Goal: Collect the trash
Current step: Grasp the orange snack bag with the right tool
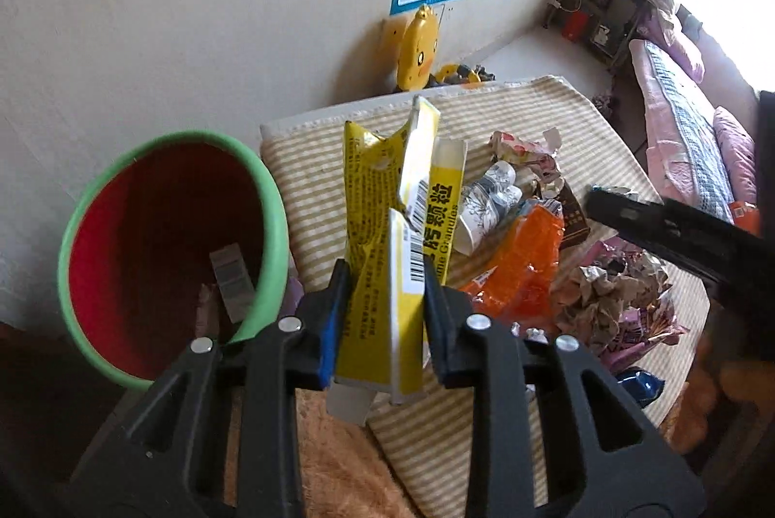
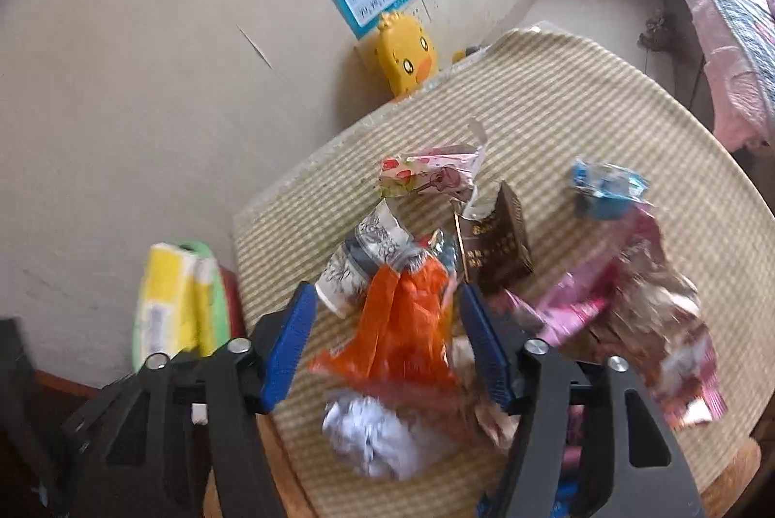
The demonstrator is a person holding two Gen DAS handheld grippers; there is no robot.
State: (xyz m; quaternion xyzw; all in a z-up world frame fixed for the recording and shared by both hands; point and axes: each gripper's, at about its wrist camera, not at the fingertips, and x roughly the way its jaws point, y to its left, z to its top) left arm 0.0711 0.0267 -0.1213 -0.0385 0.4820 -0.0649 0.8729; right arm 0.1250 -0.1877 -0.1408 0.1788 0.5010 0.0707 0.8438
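My left gripper is shut on a flattened yellow carton with a barcode, held upright above the table's near-left corner. Just left of it stands a bin with a green rim and a red inside; a small grey wrapper lies in it. In the right wrist view the same yellow carton shows blurred at the left. My right gripper hangs open over the trash pile, its blue pads on either side of an orange wrapper without pressing on it. In the left wrist view the orange wrapper lies right of the carton.
On the striped tablecloth lie a printed paper cup, a brown box, a pink wrapper, a blue wrapper, pink bags and crumpled white paper. A yellow duck toy leans on the wall.
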